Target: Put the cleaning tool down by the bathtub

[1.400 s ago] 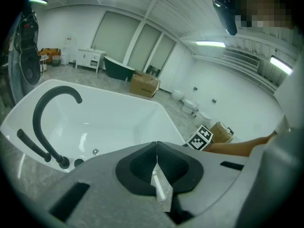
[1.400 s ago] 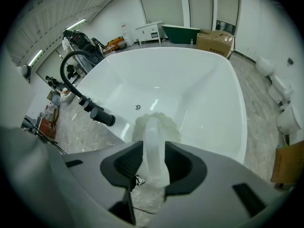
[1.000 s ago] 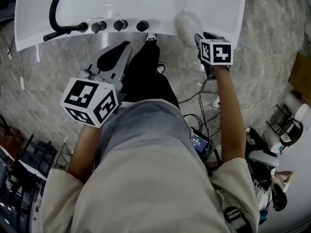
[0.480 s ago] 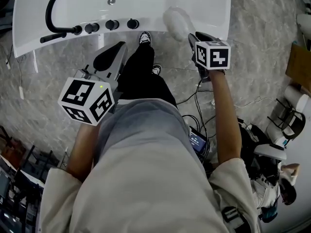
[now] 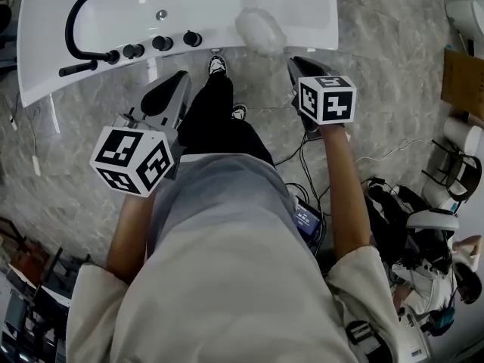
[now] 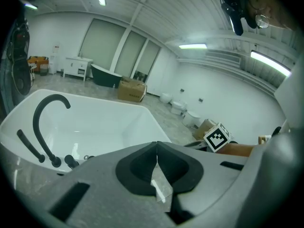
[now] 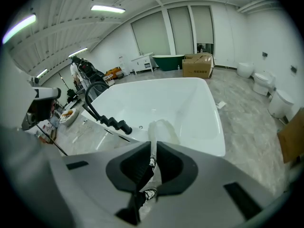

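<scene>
My left gripper [image 6: 156,144] is pinched shut on nothing, and my right gripper [image 7: 153,145] has just been closing down to a thin slit, empty too. Just past it, the fluffy white cleaning tool [image 5: 259,30] lies on the bathtub [image 5: 302,6] rim. Its long axis slants across the rim, near end toward the right gripper.

Left tool [image 5: 178,85] shut; right tool [image 5: 296,68] (empty) closing, jaws narrowly apart.

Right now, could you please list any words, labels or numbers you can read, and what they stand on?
No text is readable.
Left cube, right cube: square patterns only, no letters.
Waist screen: print too small to read.
Box: any print is too small to read.
</scene>
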A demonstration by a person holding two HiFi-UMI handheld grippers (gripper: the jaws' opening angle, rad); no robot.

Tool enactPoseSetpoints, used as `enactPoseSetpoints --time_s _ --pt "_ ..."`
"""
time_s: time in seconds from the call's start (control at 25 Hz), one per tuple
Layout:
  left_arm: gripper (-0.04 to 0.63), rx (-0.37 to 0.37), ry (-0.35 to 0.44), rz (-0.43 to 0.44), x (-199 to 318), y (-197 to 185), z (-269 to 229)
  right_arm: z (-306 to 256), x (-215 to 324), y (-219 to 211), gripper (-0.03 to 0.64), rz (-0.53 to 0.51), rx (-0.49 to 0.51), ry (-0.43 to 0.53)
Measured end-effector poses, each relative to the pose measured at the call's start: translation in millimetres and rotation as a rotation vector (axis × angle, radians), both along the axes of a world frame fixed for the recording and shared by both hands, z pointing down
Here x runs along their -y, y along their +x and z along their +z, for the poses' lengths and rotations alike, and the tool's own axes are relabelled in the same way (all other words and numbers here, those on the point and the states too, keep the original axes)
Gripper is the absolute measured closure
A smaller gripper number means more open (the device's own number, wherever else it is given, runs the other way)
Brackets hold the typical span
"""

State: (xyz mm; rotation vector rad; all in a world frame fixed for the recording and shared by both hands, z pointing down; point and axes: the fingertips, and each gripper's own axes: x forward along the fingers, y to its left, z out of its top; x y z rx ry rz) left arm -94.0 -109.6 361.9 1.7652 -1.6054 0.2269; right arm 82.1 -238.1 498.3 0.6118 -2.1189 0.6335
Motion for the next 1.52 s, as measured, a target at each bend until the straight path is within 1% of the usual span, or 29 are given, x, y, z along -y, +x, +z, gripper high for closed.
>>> enactPoseSetpoints --time_s 0.2,0.68,0.88,1.04,1.2,1.4,1.52 --pt "0.586 0.004 0.012 0.025 -10 11 -4 -22 -14 16 0.583 0.072 0.041 0.029" --pt "0.586 0.021 0.045 0.061 -33 34 -14 -86 -61 37 0.584 0.147 0.178 0.102" --pt "0.586 0.025 0.044 0.075 -43 45 -12 -99 -78 51 0.592 0.192 0.215 0.126" --pt "0.586 0.03 0.051 0.063 -47 52 -15 -109 -94 66 0.6 0.224 0.236 0.129" --pt "0.586 0.017 0.061 0.074 -52 63 -19 -124 -109 79 0.604 0.254 0.26 0.143" --pt "0.586 -0.043 0.073 0.083 -53 71 -21 -132 -120 93 0.606 0.269 0.279 0.159" --pt "0.586 -0.031 0.081 0.095 -53 76 -23 -136 -121 101 0.606 0.281 0.289 0.173"
